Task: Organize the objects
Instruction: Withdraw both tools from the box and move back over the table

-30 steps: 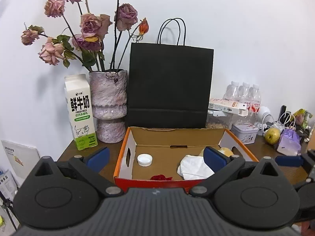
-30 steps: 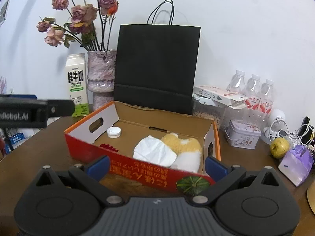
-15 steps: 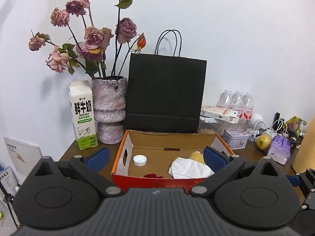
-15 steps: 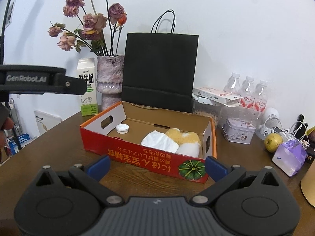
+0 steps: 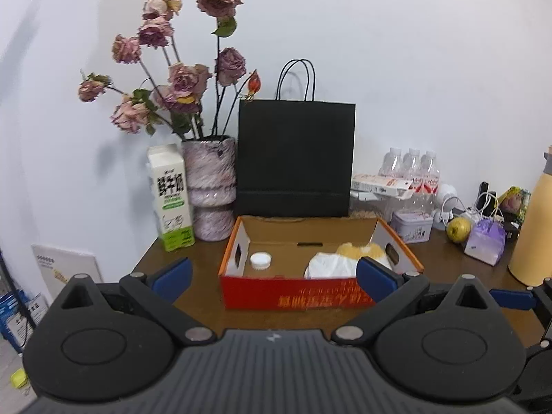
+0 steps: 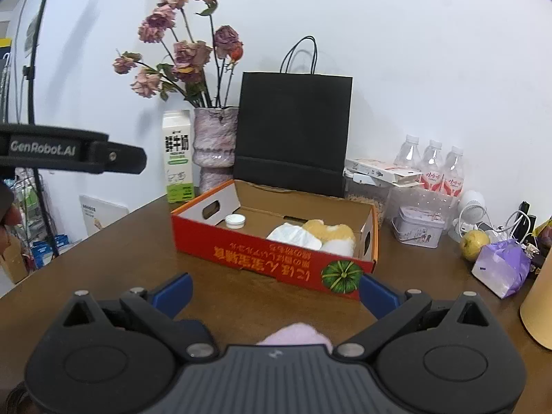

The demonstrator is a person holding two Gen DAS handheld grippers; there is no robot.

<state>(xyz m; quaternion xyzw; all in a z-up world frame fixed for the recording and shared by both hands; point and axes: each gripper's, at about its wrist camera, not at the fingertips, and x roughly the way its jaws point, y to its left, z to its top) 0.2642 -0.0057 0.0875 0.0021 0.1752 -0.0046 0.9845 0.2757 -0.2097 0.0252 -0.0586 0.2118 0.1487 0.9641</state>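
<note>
Tongs, left [image 5: 272,270] and right [image 6: 274,291], both spread wide and empty, hover over the brown surface [image 6: 120,258]. A pink object [image 6: 296,334] peeks half-hidden beneath the right pair. Beyond, the red cardboard box [image 6: 272,258] holds a white cap [image 6: 235,220], crumpled tissue [image 6: 293,236] and plush; black bag [image 6: 293,131] and dried roses [image 6: 186,55] stand behind.

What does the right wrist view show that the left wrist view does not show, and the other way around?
Only the right wrist view shows the pumpkin picture on the box front, a pink soft thing near the right tool, and the left tool's arm. Only the left wrist view shows the yellow bottle. Both show the red box, white cap, black bag, milk carton and flowers.
</note>
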